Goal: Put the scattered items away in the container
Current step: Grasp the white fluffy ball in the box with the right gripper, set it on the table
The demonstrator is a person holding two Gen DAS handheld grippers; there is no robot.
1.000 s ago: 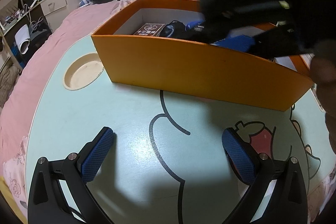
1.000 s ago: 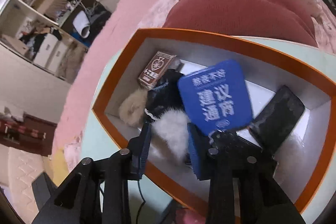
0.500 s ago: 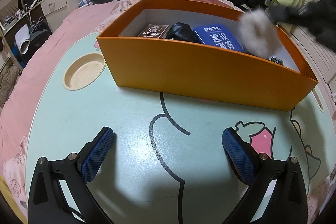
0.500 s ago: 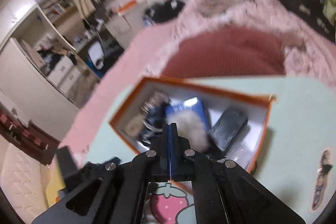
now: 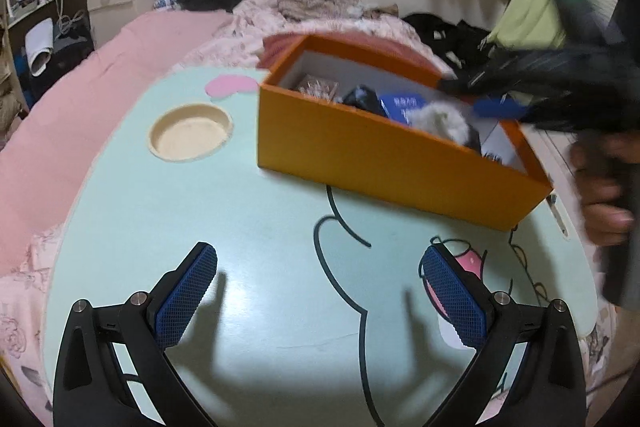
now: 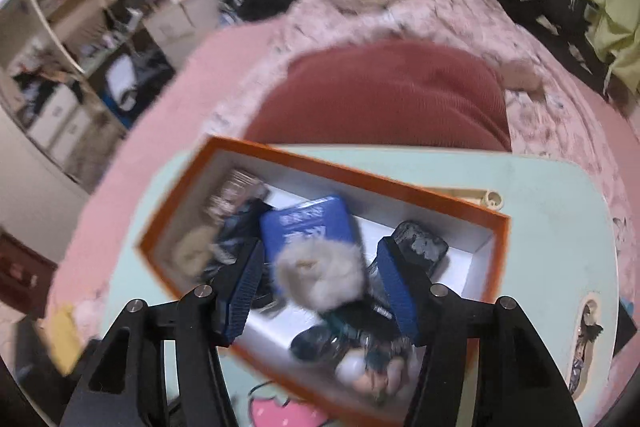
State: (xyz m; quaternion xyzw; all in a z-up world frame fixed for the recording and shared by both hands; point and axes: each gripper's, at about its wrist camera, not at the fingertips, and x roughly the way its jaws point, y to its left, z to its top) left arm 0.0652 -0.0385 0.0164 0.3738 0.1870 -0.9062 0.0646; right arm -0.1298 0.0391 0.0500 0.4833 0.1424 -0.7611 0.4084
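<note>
The right gripper hangs just over the orange box, and its two blue fingers are spread wide apart with nothing pinched between them. The fluffy white pom-pom sits in the gap between those fingers, straight ahead of the gripper and a little lower, lying inside the box on top of the other things. It looks round, so it has no long side to line up with. I cannot tell if the fingers touch it, because the picture is blurry. The right gripper is the near one; the left gripper is well back from the box, low over the green table, wide open and holding nothing. From the left side, the box stands ahead and a bit to the right, with its long side running from left to right and tilting away. Also in the box are a blue case, a brown card pack, a dark flat thing and some small bits near the front corner. The blue case has white writing on it, but it is too blurred here to read. I see nothing loose left on the table, so the tidy-up looks nearly done.
</note>
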